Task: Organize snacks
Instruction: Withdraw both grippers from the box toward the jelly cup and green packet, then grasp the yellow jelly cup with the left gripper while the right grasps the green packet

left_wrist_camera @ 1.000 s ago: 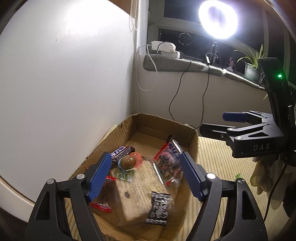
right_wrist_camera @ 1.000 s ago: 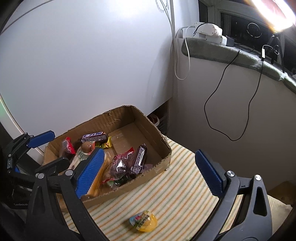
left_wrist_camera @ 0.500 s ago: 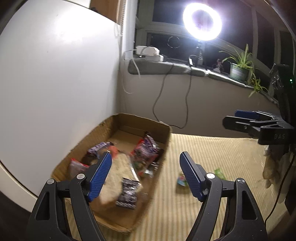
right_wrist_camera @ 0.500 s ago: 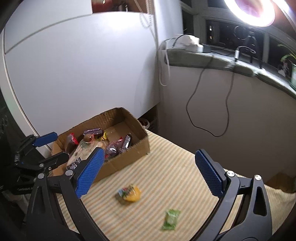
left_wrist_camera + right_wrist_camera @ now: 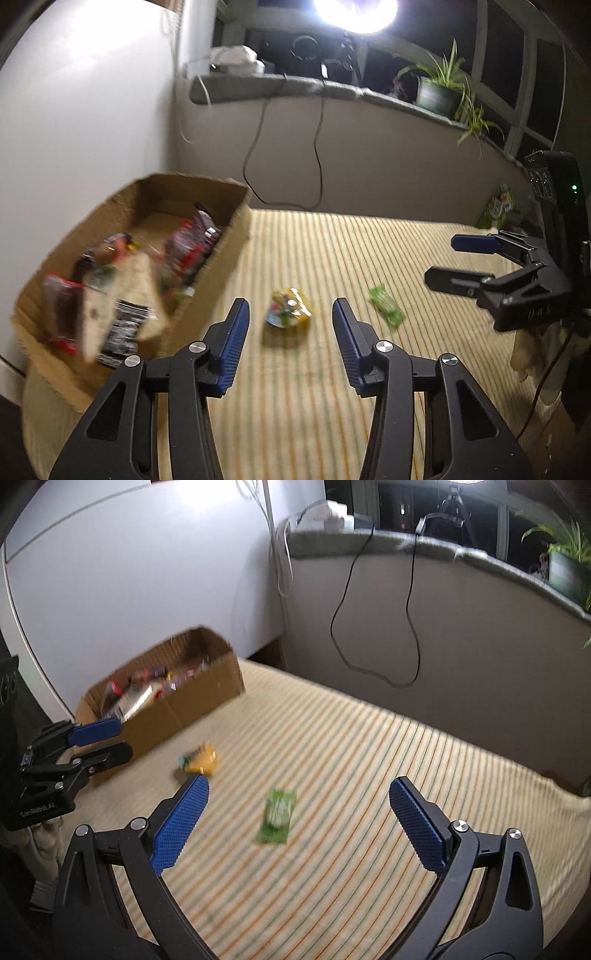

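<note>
A cardboard box (image 5: 236, 236) (image 5: 207, 686) holds several wrapped snacks at the left, by the white wall. A yellow snack cup (image 5: 289, 314) (image 5: 199, 758) and a green packet (image 5: 386, 311) (image 5: 277, 816) lie on the striped cloth. My left gripper (image 5: 290, 321) is open and empty, with the yellow cup just beyond its fingertips. My right gripper (image 5: 299, 797) is open and empty, with the green packet between its spread fingers. Each gripper shows in the other's view: the right one (image 5: 448, 260) and the left one (image 5: 114, 742).
The striped cloth (image 5: 332, 387) covers the table. A grey ledge (image 5: 332, 88) with cables, a charger and a potted plant (image 5: 439, 92) runs behind. A ring light (image 5: 354, 11) glares above. Another green packet (image 5: 498, 206) lies at the far right.
Both grippers have pulled back and swung right, away from the box. The yellow cup and green packet now sit in front of them. Both stay open.
</note>
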The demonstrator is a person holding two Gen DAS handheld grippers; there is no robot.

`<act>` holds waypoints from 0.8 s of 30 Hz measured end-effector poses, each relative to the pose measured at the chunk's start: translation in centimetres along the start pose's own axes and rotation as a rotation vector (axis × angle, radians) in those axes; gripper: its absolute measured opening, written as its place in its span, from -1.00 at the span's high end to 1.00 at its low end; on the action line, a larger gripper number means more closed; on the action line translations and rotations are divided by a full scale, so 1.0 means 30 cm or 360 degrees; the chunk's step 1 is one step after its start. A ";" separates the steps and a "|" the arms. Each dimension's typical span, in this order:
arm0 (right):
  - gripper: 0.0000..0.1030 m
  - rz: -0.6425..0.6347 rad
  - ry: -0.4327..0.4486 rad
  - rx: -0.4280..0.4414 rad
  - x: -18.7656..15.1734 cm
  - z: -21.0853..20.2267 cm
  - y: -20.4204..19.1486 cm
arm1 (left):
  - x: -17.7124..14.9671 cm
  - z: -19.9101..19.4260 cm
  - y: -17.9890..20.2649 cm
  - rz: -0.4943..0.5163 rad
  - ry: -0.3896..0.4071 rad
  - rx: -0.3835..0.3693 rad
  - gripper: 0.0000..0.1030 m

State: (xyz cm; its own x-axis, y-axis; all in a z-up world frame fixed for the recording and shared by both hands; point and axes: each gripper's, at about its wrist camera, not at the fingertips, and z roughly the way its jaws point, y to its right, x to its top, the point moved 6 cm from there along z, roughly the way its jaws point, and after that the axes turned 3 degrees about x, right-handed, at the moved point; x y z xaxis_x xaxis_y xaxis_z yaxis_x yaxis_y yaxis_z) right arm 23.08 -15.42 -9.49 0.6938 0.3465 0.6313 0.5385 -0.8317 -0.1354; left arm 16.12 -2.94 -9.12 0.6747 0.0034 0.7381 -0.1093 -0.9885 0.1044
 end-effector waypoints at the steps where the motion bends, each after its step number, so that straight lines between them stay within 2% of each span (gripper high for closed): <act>1: -0.94 0.0002 -0.0018 0.0008 -0.016 0.014 0.000 | 0.000 0.017 0.012 0.0005 -0.0018 -0.0007 0.12; 9: -0.80 -0.0028 -0.0136 0.0070 -0.069 0.112 -0.028 | -0.023 0.123 0.040 0.0022 -0.0116 0.0017 0.15; 11: -0.54 -0.0033 -0.0178 0.0075 -0.083 0.138 -0.036 | -0.025 0.138 0.039 0.0019 -0.0129 0.0028 0.15; 12: -0.48 -0.0031 -0.0192 0.0075 -0.087 0.149 -0.038 | -0.026 0.141 0.035 0.0015 -0.0132 0.0031 0.15; 16: -0.43 -0.0035 -0.0247 0.0062 -0.101 0.194 -0.046 | -0.037 0.166 0.021 0.0009 -0.0157 0.0051 0.15; 19: -0.26 -0.0041 -0.0276 0.0063 -0.101 0.223 -0.056 | -0.037 0.184 0.013 -0.0004 -0.0173 0.0051 0.16; 22: -0.24 -0.0076 -0.0286 0.0027 -0.103 0.239 -0.068 | -0.039 0.192 0.007 -0.0012 -0.0185 0.0047 0.26; 23: -0.20 -0.0087 -0.0289 0.0013 -0.103 0.241 -0.071 | -0.040 0.195 0.003 -0.0015 -0.0189 0.0045 0.30; 24: -0.07 -0.0100 -0.0290 -0.0005 -0.103 0.242 -0.072 | -0.040 0.197 0.001 -0.0019 -0.0193 0.0043 0.32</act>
State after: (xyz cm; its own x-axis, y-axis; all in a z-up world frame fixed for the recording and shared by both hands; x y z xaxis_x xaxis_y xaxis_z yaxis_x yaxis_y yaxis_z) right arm 23.24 -11.54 -16.70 0.7340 0.4703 0.4899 0.5823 -0.8071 -0.0976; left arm 19.63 -3.85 -13.95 0.7592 -0.0016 0.6508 -0.0821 -0.9922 0.0934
